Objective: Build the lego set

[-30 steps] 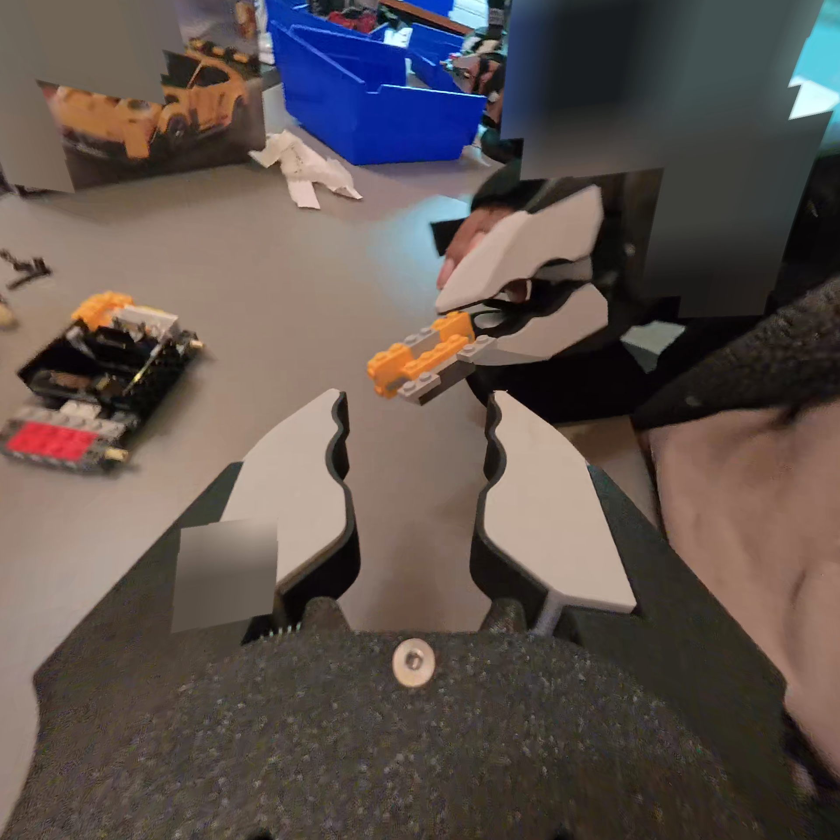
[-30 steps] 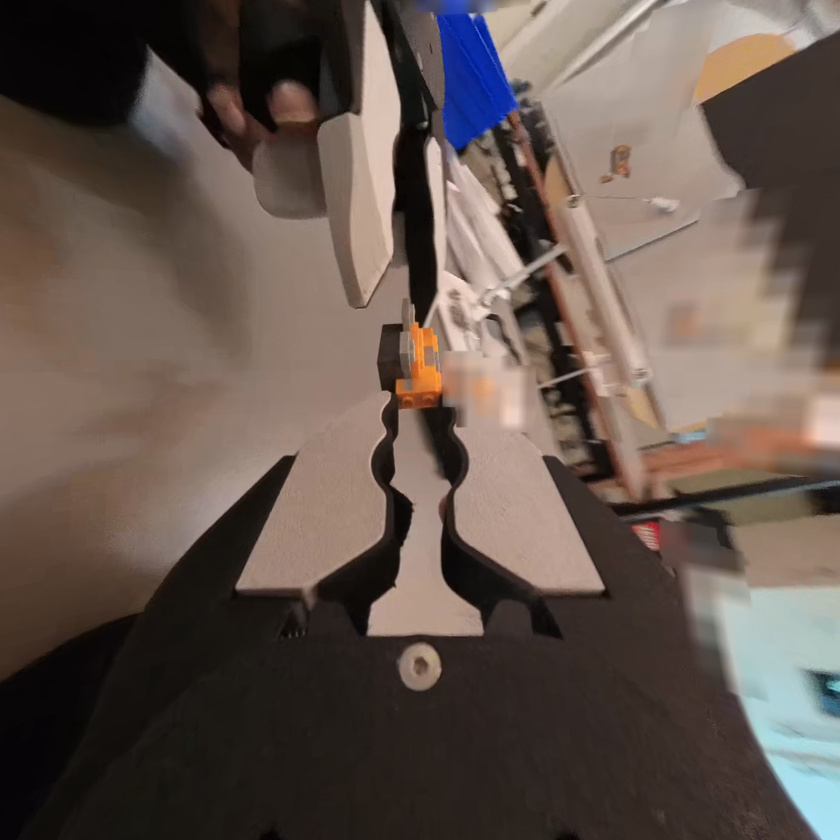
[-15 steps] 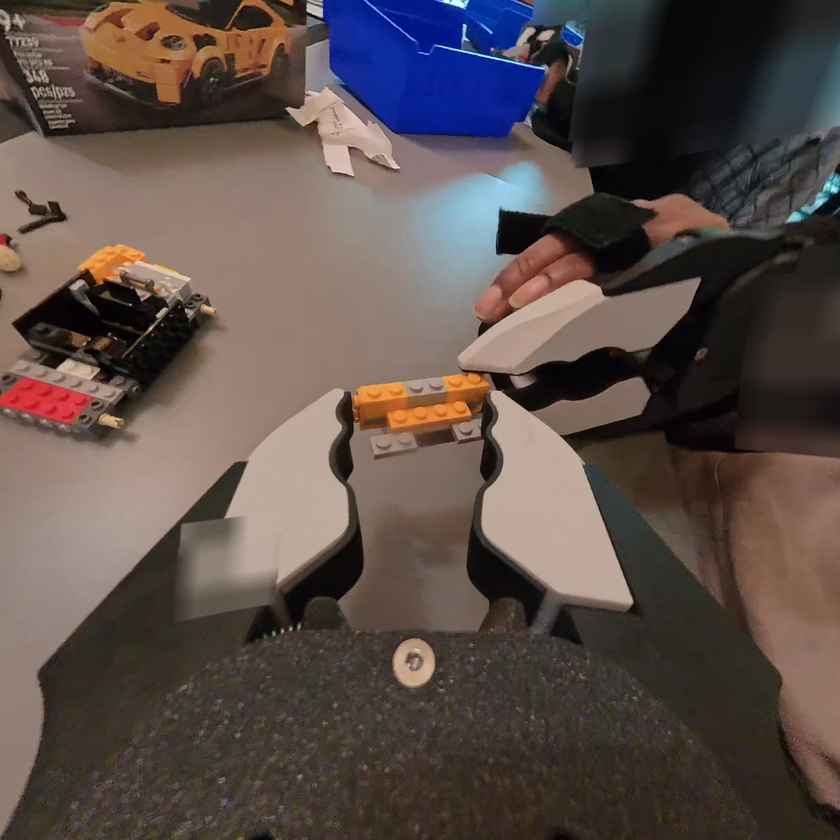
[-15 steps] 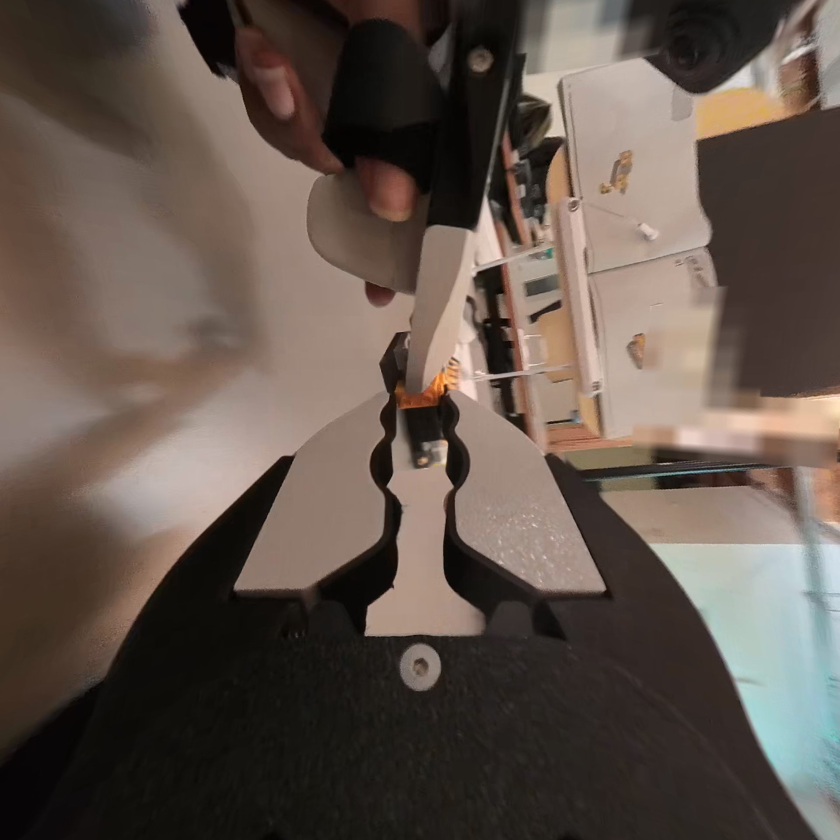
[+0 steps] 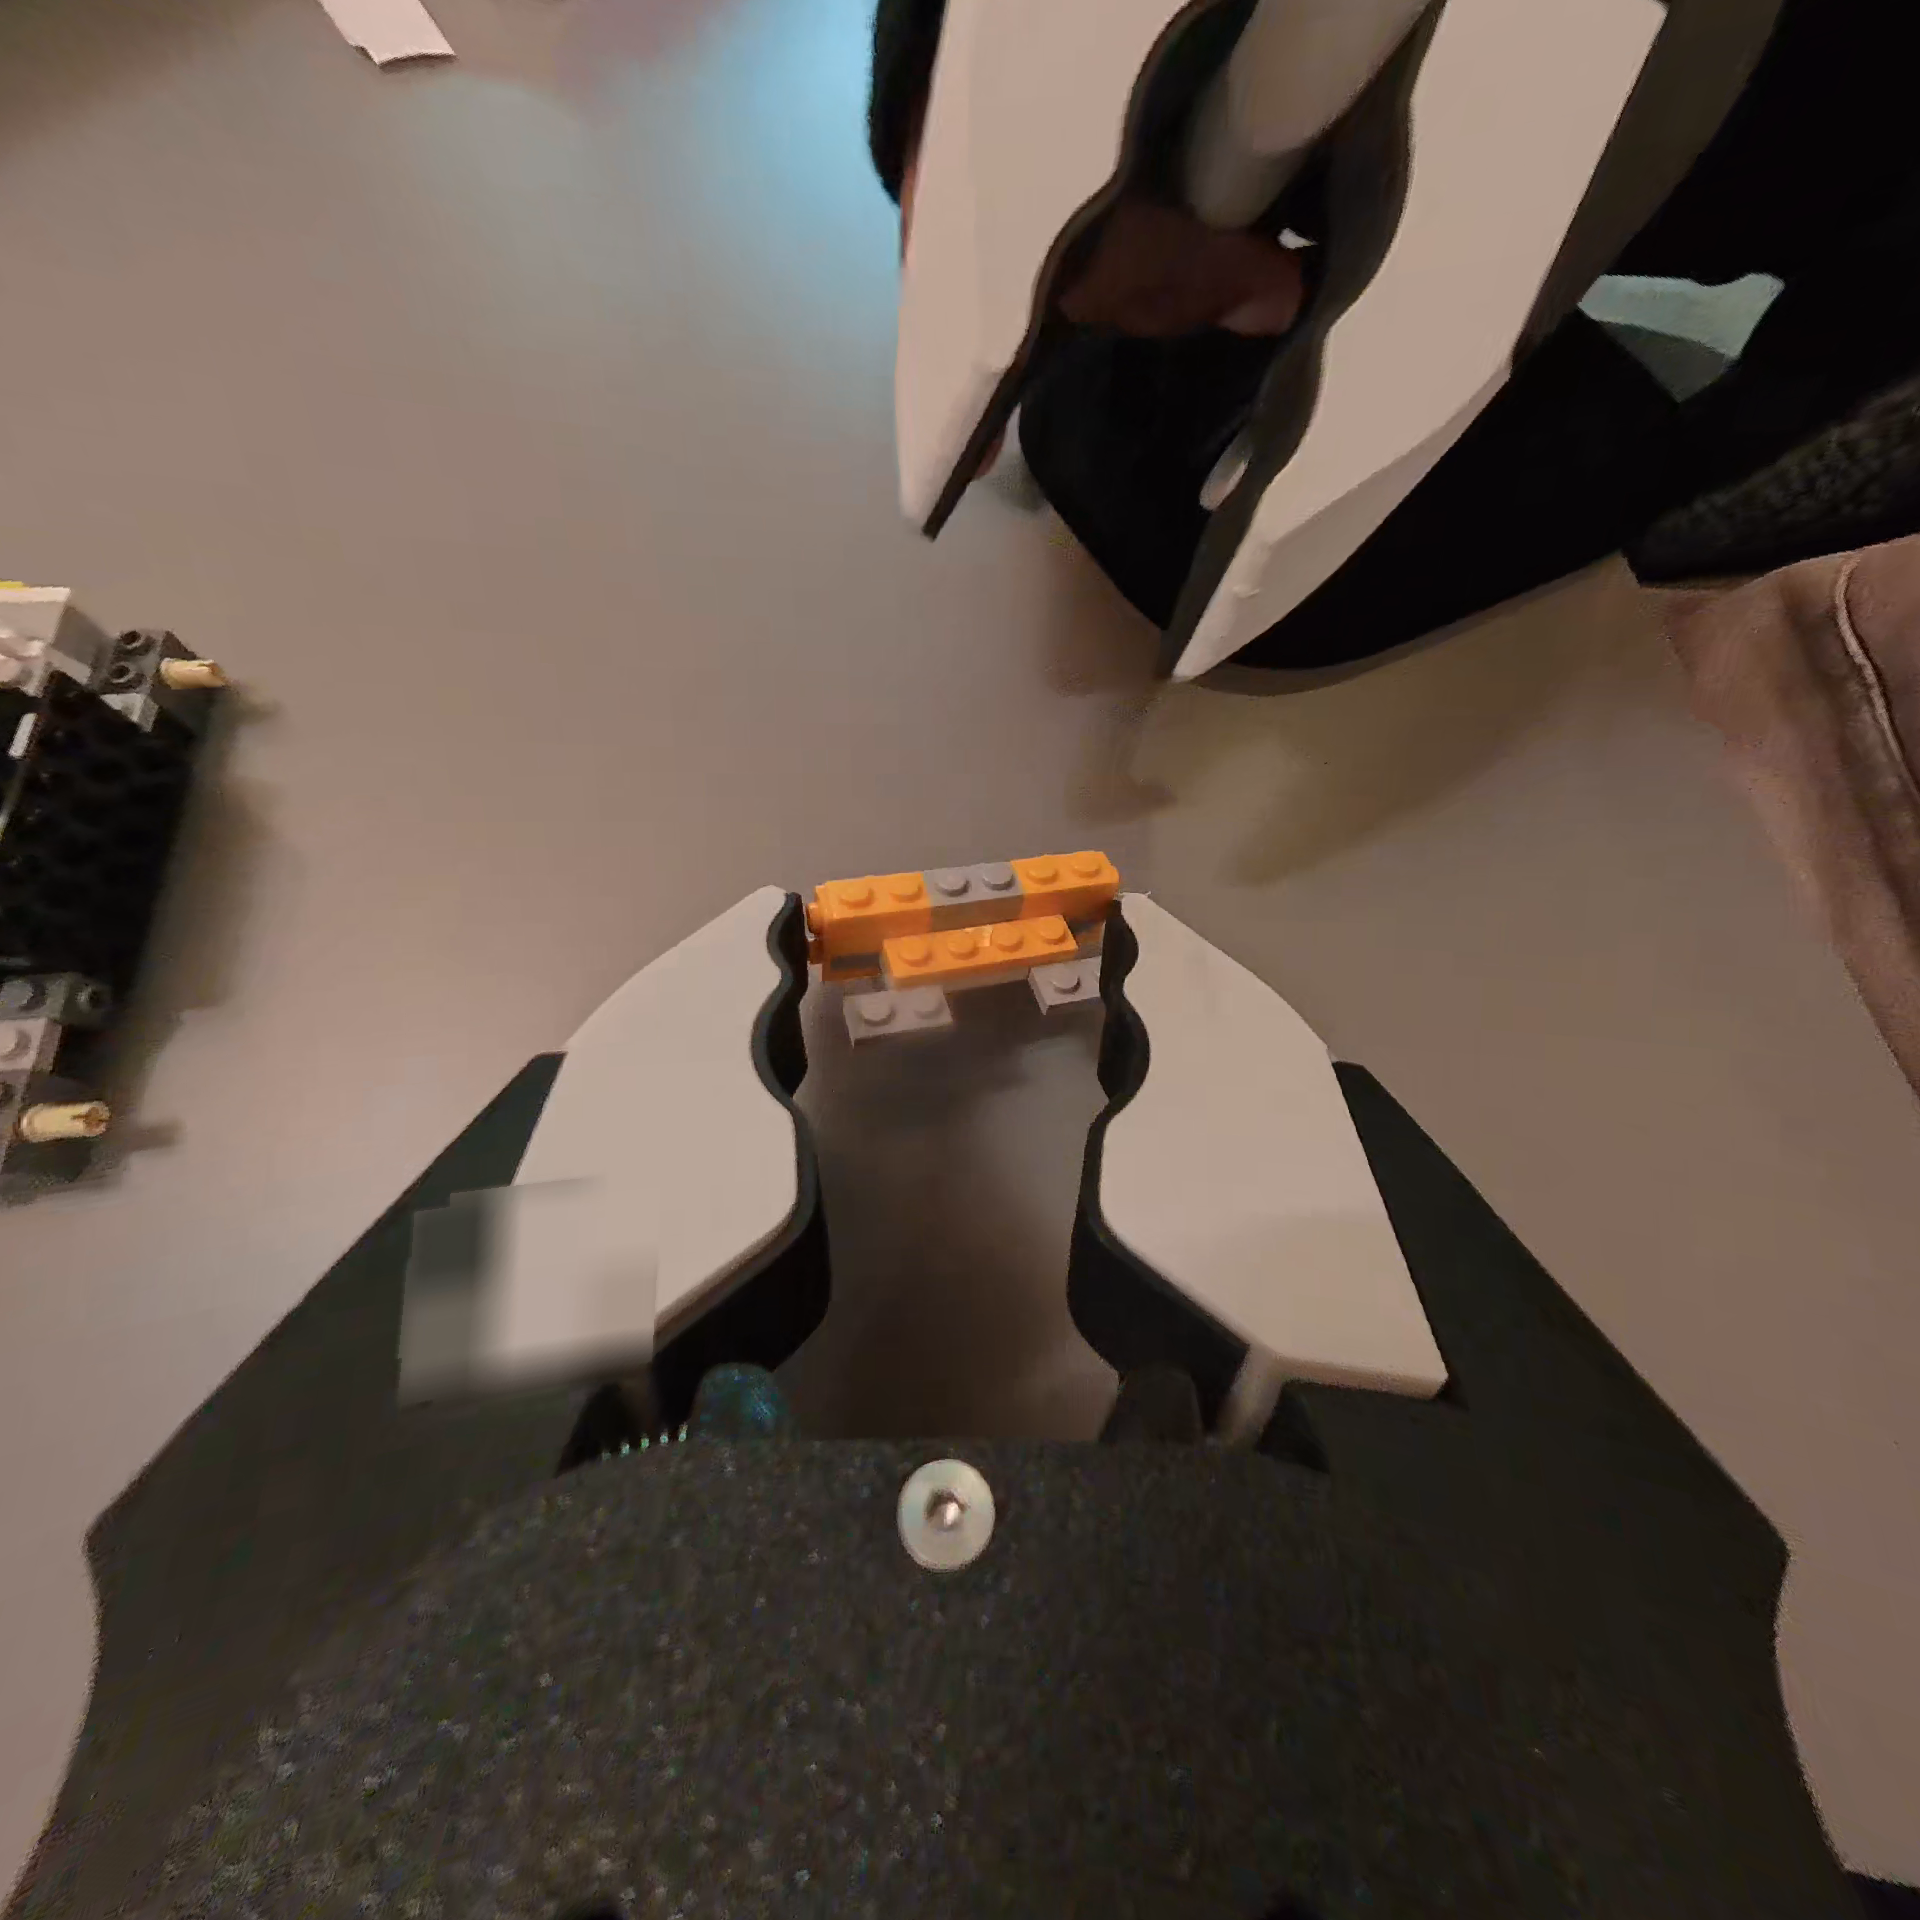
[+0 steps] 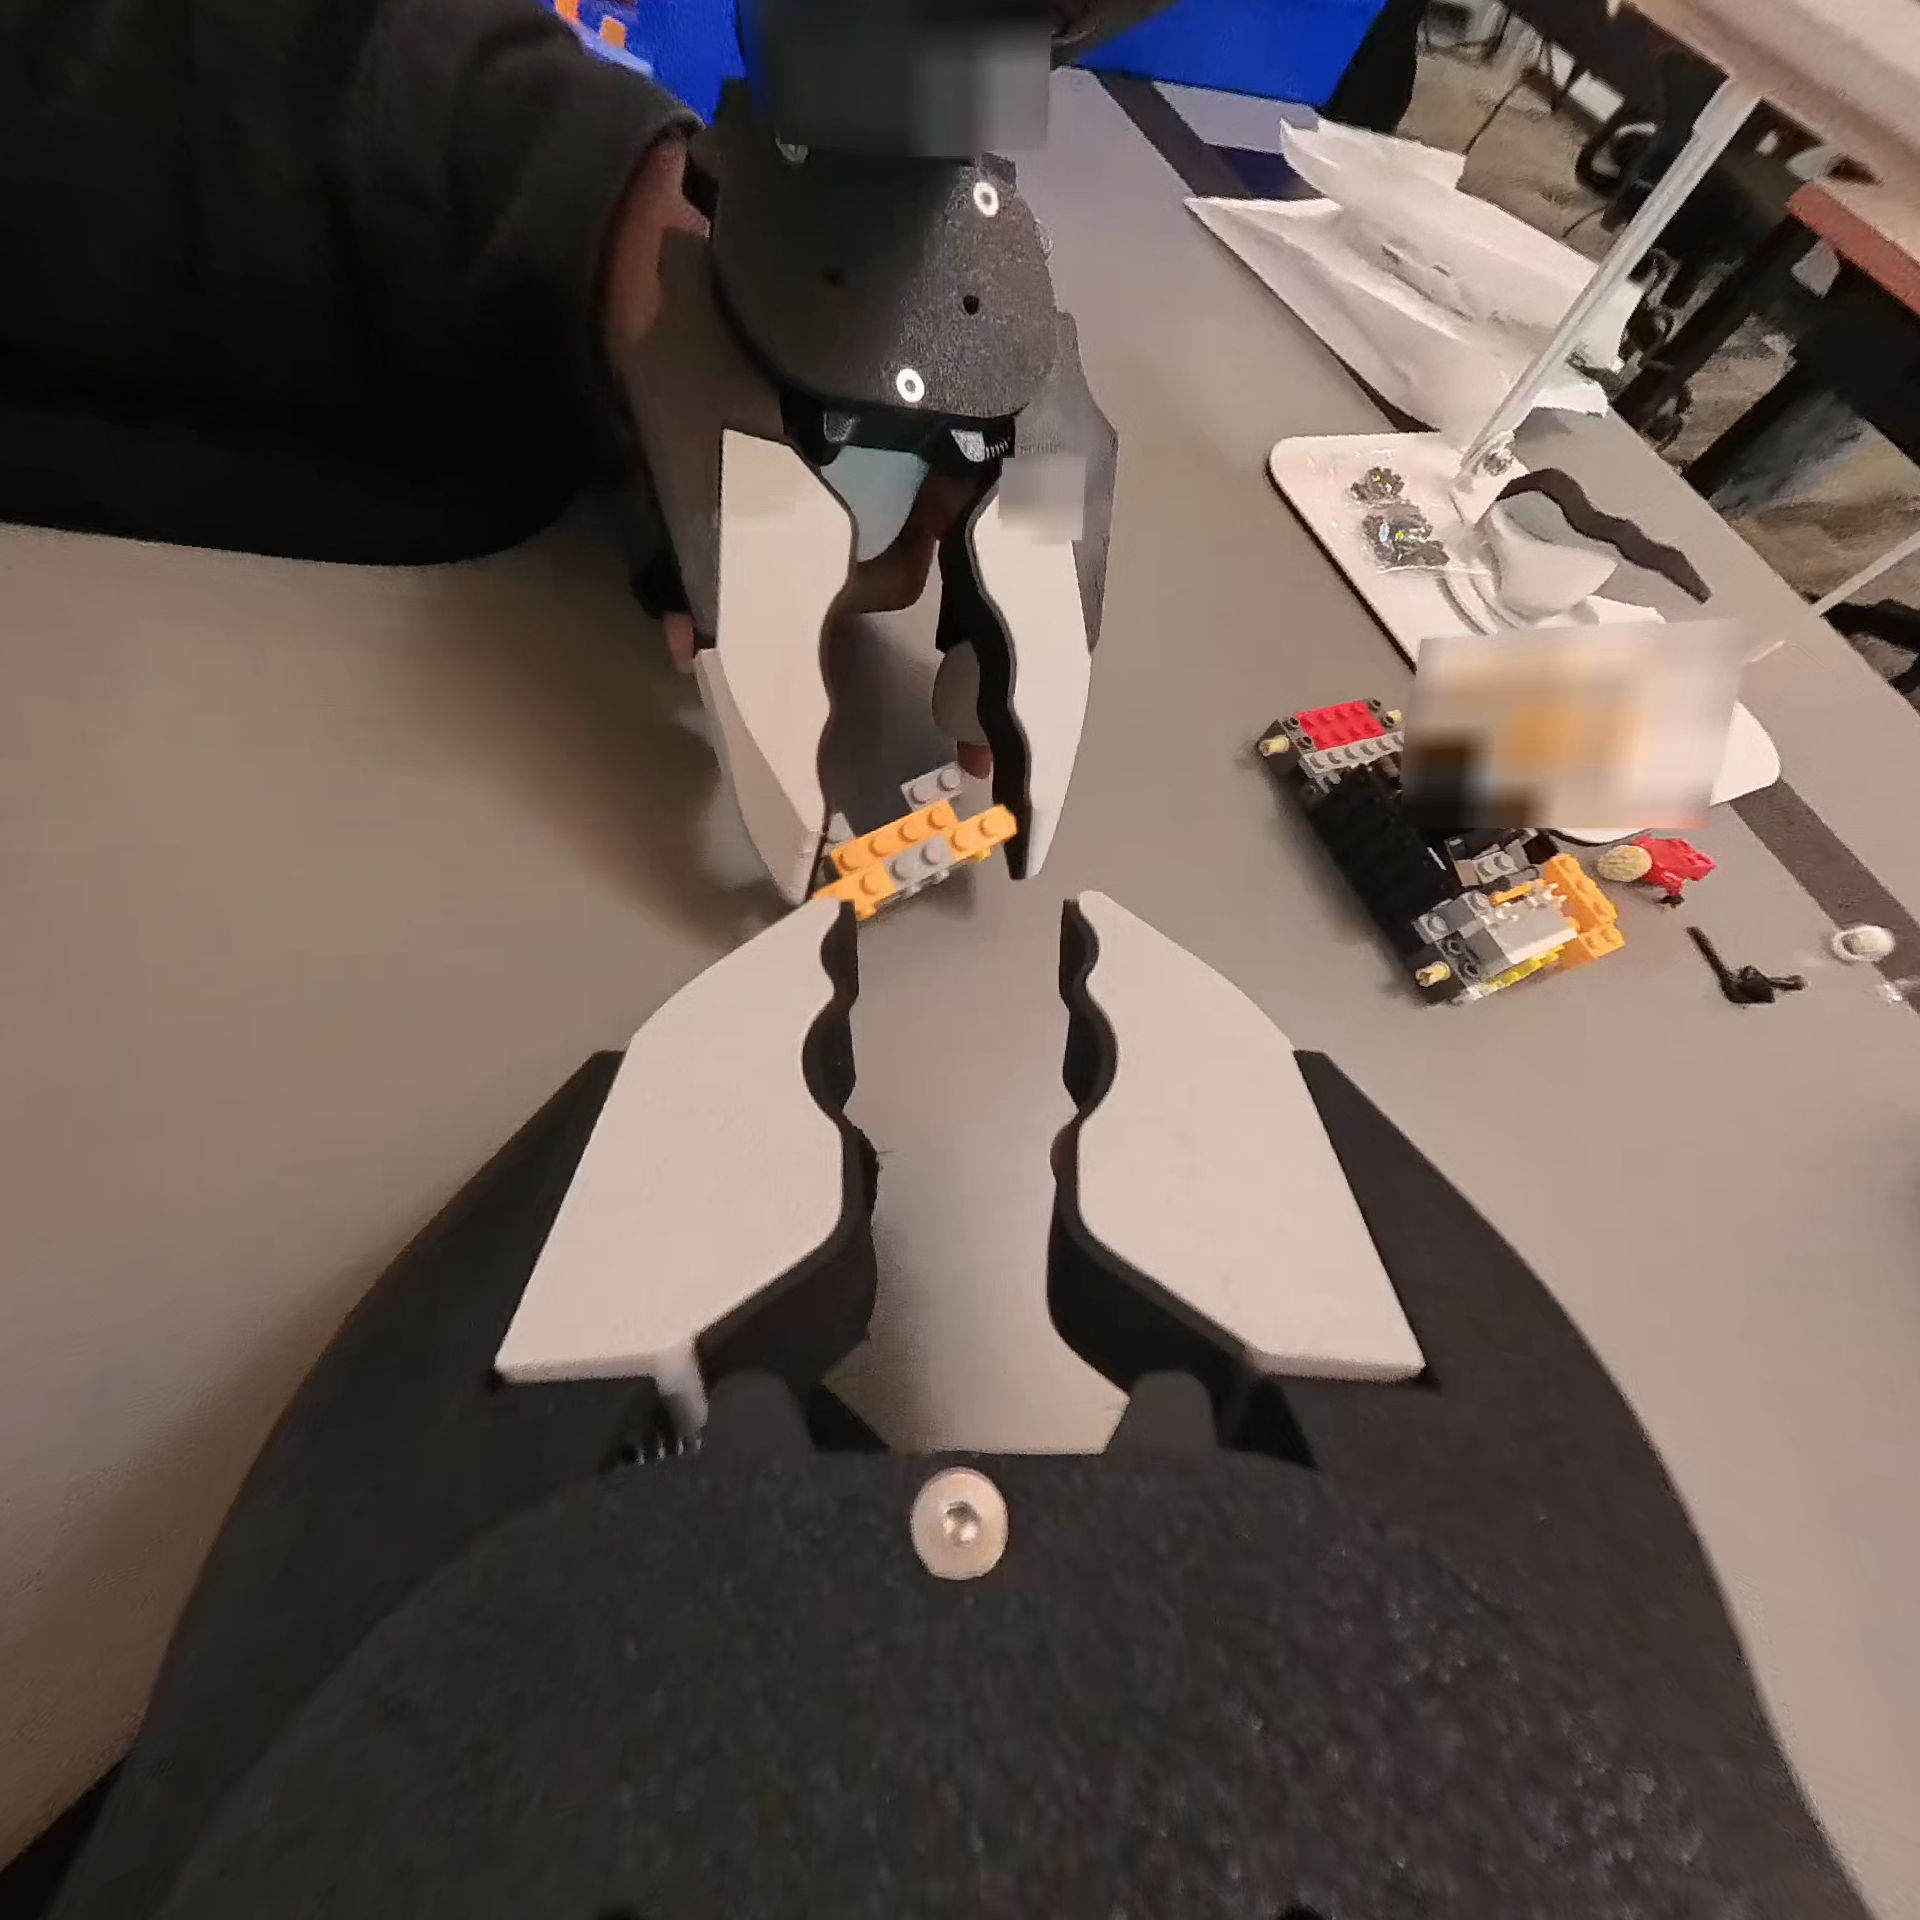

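The plain grey matte desk (image 6: 312, 831) carries everything here, and its surface takes a soft, warm sheen from the room light. Just above it, the left claw (image 5: 951, 914) grips the small orange-and-grey brick strip (image 5: 961, 920) by its two ends, its white fingertips pressed against either side. From the right wrist view the same left claw (image 6: 914, 862) points down at the desk, with the strip (image 6: 914, 847) caught crosswise at its tips. The right claw (image 6: 956, 914) stands parted with nothing between its fingers, hanging just beside the strip; in the left wrist view it (image 5: 1049, 592) comes in from above, tips apart and clear of the bricks.

Off to one side lies the half-built black car chassis with red, grey and orange bricks (image 6: 1444, 883), well apart from both claws. Near it sit a few loose small parts: a red piece (image 6: 1673, 862) and a thin black piece (image 6: 1745, 977). Farther back a white flat tray (image 6: 1340, 488) holds small clear bags of dark parts, and crumpled white paper (image 6: 1382, 239) lies beyond it. Blue plastic bins (image 6: 1226, 42) stand at the far edge.
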Tool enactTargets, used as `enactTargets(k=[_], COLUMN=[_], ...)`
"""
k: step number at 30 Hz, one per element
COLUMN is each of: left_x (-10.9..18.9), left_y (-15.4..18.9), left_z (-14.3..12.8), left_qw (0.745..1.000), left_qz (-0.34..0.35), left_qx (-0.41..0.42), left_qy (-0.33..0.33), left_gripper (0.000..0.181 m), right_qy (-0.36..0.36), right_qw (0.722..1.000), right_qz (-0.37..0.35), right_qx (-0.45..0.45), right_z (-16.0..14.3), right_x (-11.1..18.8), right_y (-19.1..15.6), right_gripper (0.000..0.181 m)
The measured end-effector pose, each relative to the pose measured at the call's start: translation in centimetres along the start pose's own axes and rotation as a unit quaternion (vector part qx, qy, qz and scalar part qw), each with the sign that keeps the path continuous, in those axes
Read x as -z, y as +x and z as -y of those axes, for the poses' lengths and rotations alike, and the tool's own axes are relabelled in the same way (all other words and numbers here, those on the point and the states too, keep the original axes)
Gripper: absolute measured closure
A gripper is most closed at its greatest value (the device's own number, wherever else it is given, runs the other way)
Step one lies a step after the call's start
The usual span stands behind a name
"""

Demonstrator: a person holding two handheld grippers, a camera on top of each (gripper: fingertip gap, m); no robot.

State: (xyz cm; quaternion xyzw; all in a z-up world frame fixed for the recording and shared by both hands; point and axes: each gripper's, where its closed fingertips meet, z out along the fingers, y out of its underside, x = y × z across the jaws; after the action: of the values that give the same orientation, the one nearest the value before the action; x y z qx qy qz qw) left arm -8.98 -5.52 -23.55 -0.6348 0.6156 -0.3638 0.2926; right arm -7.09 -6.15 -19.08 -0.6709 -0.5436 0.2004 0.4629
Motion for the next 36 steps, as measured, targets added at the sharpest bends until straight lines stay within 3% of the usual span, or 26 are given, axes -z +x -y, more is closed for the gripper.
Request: enactTargets(k=[6, 11, 14, 18, 21, 25, 30, 33, 36], left_x=[-0.6, 0.8, 2.4, 2.8, 2.2, 1.5, 2.5, 3.3, 2.8], left_y=[-0.8, -1.7, -2.2, -1.1, 0.8, 1.0, -0.2, -0.4, 0.3], left_z=[-0.5, -0.7, -0.5, -2.1, -2.1, -2.2, -2.2, -1.7, -1.8], left_qw=[0.999, 1.000, 0.997, 0.987, 0.988, 0.990, 0.988, 0.988, 0.988], left_qz=[-0.022, 0.016, 0.063, 0.116, 0.093, 0.080, 0.107, 0.114, 0.107], left_qx=[-0.019, -0.005, 0.041, 0.063, 0.076, 0.072, 0.078, 0.077, 0.072], left_qy=[-0.028, -0.022, -0.018, -0.097, -0.102, -0.095, -0.081, -0.070, -0.084], left_gripper=[0.126, 0.110, 0.116, 0.127, 0.141, 0.137, 0.124, 0.125, 0.129], right_qy=[-0.003, -0.011, -0.034, -0.110, -0.124, -0.110, -0.093, -0.088, -0.127], right_qw=[1.000, 0.999, 0.997, 0.982, 0.977, 0.979, 0.984, 0.984, 0.969], right_qz=[0.006, 0.024, 0.060, 0.123, 0.133, 0.119, 0.084, 0.094, 0.144], right_qx=[-0.022, -0.028, 0.021, 0.091, 0.107, 0.124, 0.123, 0.121, 0.157], right_z=[-0.8, -1.7, -2.2, -3.7, -3.6, -2.8, -1.4, -0.7, -1.9], right_x=[-1.0, -0.9, -1.1, -1.8, -3.0, -4.2, -4.7, -4.8, -4.7], right_y=[0.9, 1.1, 1.1, 1.7, 1.8, 0.6, -1.0, -1.4, -0.7], right_gripper=[0.144, 0.145, 0.145, 0.148, 0.151, 0.151, 0.139, 0.130, 0.122])
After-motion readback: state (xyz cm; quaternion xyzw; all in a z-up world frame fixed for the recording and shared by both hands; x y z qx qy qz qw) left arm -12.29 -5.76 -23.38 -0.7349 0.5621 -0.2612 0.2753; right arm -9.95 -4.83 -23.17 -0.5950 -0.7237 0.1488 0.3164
